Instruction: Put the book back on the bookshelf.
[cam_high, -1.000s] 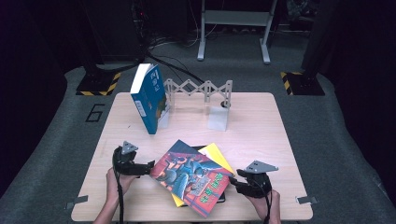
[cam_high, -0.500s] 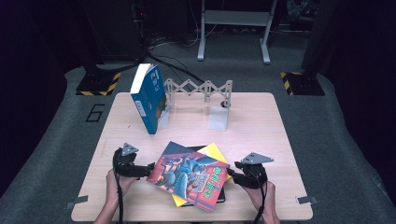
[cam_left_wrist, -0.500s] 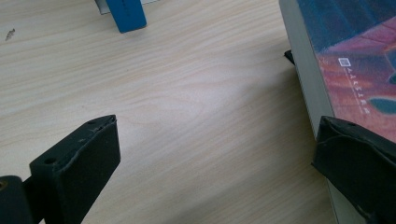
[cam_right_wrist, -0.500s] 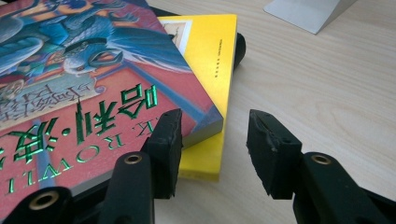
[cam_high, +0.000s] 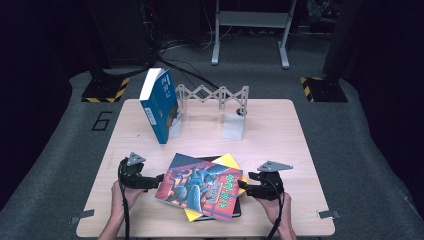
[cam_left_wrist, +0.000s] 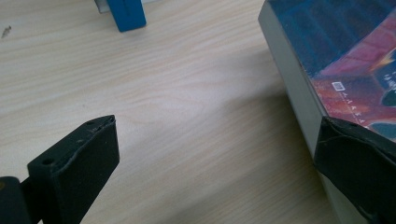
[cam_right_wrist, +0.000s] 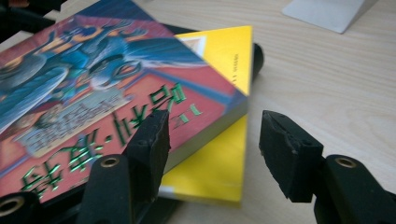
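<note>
While a person's two hands rest at the near edge of a pale wooden table (cam_high: 280, 125), each holds one black two-jaw gripper, so two grippers in all. Between them lies a stack of three books: a red and blue illustrated paperback (cam_high: 200, 186) on top, a yellow book (cam_high: 231, 162) under it, and a black book (cam_high: 235, 212) at the bottom, all skewed against each other. A fourth book, a blue hardback (cam_high: 159, 105), stands tilted against a grey metal folding bookend rack (cam_high: 220, 97) at the far side.

Left gripper (cam_high: 152, 181): jaws spread wide, one jaw against the paperback's left edge, the other over bare wood. Right gripper (cam_high: 243, 189): jaws have just been opening and stand apart, with the paperback's corner and the yellow book's edge near the gap, not pinched.

Bare tabletop lies open between stack and rack, and to the right.
</note>
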